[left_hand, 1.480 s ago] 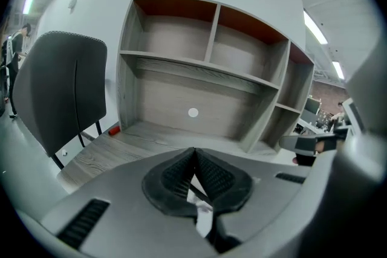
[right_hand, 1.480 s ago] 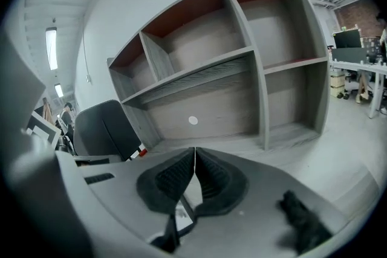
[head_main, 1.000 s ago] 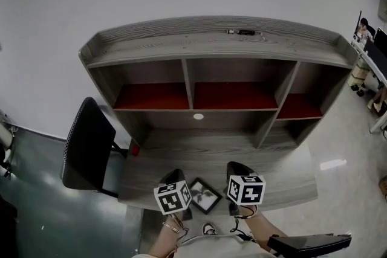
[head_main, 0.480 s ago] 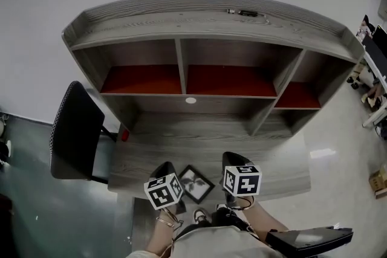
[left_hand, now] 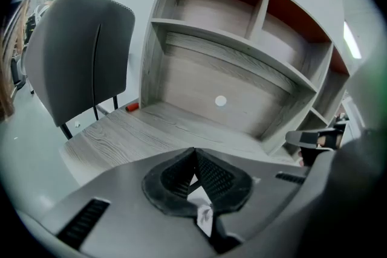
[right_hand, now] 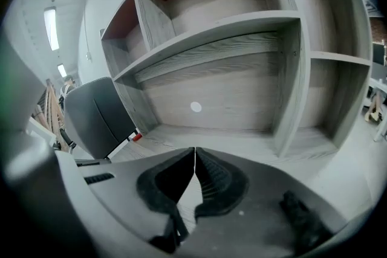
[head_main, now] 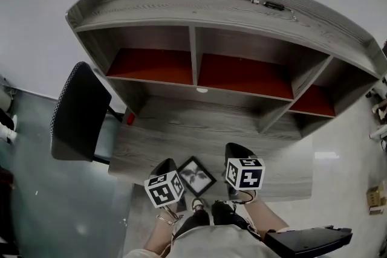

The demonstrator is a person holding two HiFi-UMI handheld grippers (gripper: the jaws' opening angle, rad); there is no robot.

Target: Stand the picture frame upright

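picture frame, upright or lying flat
Lying flat. From the head view the picture frame shows its whole face upward, on the desk near its front edge.

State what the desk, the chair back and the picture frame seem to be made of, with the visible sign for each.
Desk: wood or wood-look laminate, matt grey; grain lines run across it.
Chair back: probably dark mesh or fabric; fine dotted texture.
Picture frame: dark, plain border; wood or plastic, too small to tell.

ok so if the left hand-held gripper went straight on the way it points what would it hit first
Most likely the bare desk top just past its shut tips. The left hand-held gripper slants down at the wood; the picture frame lies flat below and beside it, not ahead. Depth is unclear.
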